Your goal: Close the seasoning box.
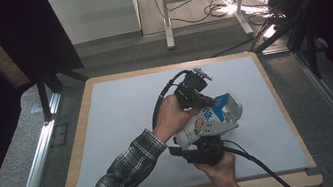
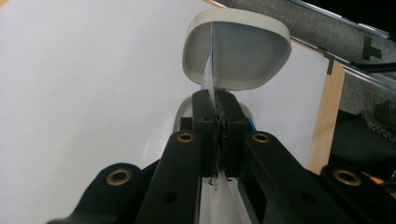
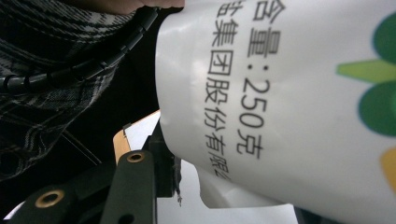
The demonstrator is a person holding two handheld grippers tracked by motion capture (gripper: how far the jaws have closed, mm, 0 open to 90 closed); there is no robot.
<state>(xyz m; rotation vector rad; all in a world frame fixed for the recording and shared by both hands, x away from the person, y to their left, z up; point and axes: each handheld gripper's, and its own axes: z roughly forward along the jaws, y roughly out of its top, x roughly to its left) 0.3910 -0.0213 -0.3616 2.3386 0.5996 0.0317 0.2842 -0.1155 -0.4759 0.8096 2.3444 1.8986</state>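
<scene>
Pale grey matting covers the wood-rimmed table [image 1: 84,132], and beyond its far edge I see a white frame's legs and loose cables on the floor. Nearest to me, my right gripper [image 1: 203,152] sits low at the near side of the mat, the hand behind it with the wrist toward the near edge. It meets the lower end of a white pouch [image 1: 205,127] printed with black characters, a "250" figure and green and orange shapes, plus a blue patch near its top. In the right gripper view the pouch [image 3: 289,102] lies across the jaws; one jaw shows against its near edge, the other is hidden behind it, so I cannot tell whether they grip it. Farther off, my left gripper [image 1: 205,101] comes in from the left over the pouch's top, plaid sleeve angled across the mat. In the left gripper view its jaws are pressed together on a thin white edge of the pouch [image 2: 208,77], with a grey rimmed dish [image 2: 243,51] just beyond the tips.
</scene>
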